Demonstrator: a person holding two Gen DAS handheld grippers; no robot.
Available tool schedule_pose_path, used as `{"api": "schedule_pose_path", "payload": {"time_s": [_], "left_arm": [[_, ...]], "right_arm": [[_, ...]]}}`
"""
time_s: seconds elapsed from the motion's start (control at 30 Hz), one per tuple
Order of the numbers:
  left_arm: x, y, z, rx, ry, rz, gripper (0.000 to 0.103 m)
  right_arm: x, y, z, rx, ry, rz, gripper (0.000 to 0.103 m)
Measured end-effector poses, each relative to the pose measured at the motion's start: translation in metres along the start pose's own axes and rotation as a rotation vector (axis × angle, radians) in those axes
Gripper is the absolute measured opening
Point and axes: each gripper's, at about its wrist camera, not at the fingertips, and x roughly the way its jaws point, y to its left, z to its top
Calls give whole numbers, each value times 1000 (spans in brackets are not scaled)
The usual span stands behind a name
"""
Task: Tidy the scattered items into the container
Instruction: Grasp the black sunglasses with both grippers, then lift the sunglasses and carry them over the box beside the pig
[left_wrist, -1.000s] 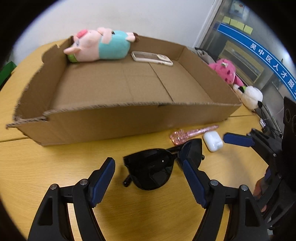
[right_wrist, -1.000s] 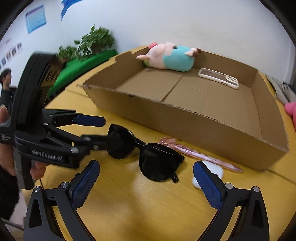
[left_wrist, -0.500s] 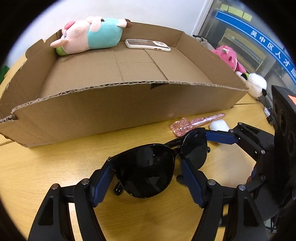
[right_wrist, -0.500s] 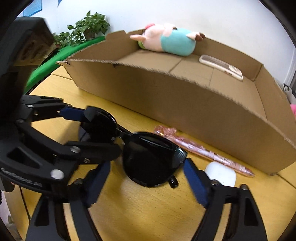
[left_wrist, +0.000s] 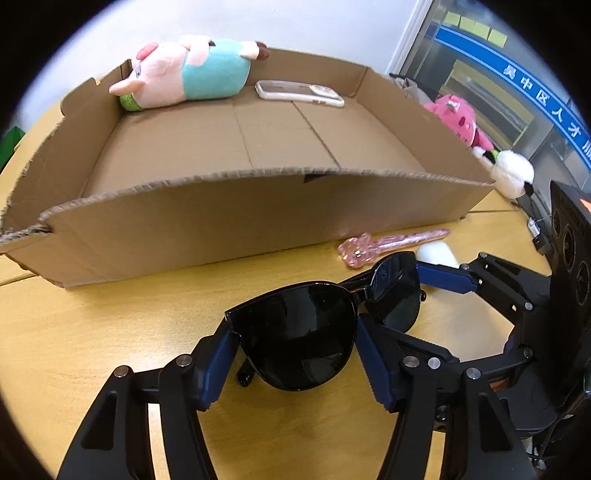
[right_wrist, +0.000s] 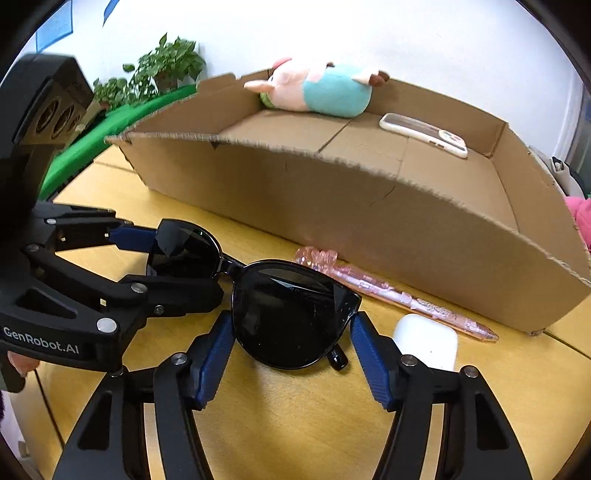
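Now both hand-held grippers, left (left_wrist: 291, 354) and right (right_wrist: 291, 345), are closing, each pinching one sunglasses (left_wrist: 295, 336) lens; plush pig (left_wrist: 184, 70) and phone (left_wrist: 297, 93) are lying in the cardboard box (left_wrist: 221, 218).

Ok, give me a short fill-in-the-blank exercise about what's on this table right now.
1. Each gripper straddles one lens of the black ____.
2. The pink-and-teal plush pig lies inside the ____ box.
3. Beside the pig in the box lies a white-cased ____.
4. The white earbud case sits beside a glittery pink ____.

Missing: sunglasses; cardboard; phone; pen
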Motion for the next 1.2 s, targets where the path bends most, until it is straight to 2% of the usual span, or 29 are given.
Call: {"api": "schedule_pose_path", "payload": {"time_s": [0.37,0.57,0.73,0.93,1.1,1.2], "left_arm": [[-70,-14,20,46,-144,9,62],[-120,-25,55,118,-245,25,62],[-152,-22,98,164,-306,54,62],[-177,-5,158,195,-344,89,61],[-174,12,197,199,-335,123,61],[-157,28,215,183,-301,112,61]], "right_arm": [[-58,14,25,-10,-149,-28,63],[-104,19,57,-19,-264,-51,63],[-122,15,109,-50,-339,-75,63],[-127,10,174,-65,-381,-63,63],[-112,1,220,-47,-374,-39,63],[-93,-7,238,-20,-342,-13,63]]}}
